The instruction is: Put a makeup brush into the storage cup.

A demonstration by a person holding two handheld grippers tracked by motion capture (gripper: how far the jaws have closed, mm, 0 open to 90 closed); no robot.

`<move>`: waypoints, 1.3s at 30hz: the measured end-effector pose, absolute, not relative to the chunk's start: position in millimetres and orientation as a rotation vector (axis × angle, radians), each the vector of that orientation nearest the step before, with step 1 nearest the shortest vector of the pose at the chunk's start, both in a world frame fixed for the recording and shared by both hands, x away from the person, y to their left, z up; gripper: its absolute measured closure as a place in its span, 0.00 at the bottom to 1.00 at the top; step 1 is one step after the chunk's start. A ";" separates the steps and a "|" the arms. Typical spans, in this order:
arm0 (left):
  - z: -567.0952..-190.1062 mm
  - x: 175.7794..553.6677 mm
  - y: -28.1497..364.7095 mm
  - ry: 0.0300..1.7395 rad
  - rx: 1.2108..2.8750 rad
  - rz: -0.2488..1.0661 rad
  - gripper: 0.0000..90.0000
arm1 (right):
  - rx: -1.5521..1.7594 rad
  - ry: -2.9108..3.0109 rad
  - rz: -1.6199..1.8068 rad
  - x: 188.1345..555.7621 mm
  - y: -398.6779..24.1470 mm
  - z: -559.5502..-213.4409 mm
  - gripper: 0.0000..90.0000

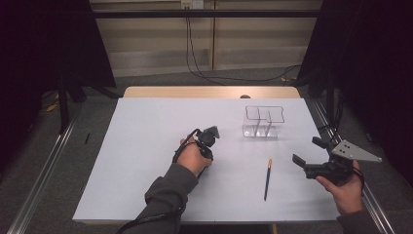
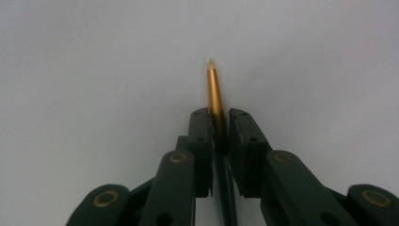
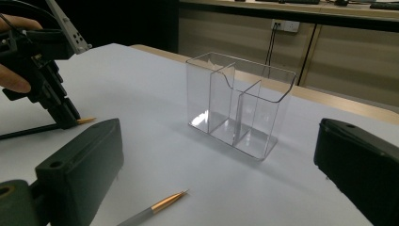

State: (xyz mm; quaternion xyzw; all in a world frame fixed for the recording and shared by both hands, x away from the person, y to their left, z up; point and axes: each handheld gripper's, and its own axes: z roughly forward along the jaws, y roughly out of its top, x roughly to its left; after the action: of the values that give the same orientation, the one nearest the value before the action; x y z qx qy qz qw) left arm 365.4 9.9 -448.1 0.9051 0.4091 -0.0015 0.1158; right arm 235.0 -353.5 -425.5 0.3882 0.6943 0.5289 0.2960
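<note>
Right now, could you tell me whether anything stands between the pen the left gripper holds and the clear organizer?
Nothing visible does. The left gripper is shut on a gold-tipped pen, and bare white table lies between it and the clear organizer. A second pen lies nearer the open right gripper, off that path.

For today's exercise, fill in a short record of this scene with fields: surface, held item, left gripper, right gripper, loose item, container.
surface: white table
held item: pen with gold tip, its tip against the table
left gripper: shut on the pen, gold tip sticking out past the jaws
right gripper: open, nothing between the jaws, held near the table's right edge
loose item: second pen, lying flat on the table between the two hands
container: clear organizer with compartments, upright and empty, beyond the second pen
</note>
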 end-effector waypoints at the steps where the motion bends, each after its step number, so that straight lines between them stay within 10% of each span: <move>1: -447.6 365.7 9.8 1.202 2.656 -0.007 0.88 | 1.033 1.848 1.409 235.1 -353.5 -425.6 0.02; 14: -447.6 362.5 10.7 1.195 2.621 -0.036 0.75 | 1.038 1.852 1.407 235.2 -354.2 -426.5 0.02; 39: -445.2 345.1 34.8 1.224 2.648 0.001 0.92 | 1.028 1.853 1.396 236.4 -351.3 -425.9 0.02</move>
State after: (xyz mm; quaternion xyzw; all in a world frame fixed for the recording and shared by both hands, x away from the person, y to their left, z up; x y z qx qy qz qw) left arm 345.1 34.8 -445.2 0.9020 0.4169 0.0005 0.1119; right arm 236.4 -351.3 -425.9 0.3867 0.6973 0.5252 0.2974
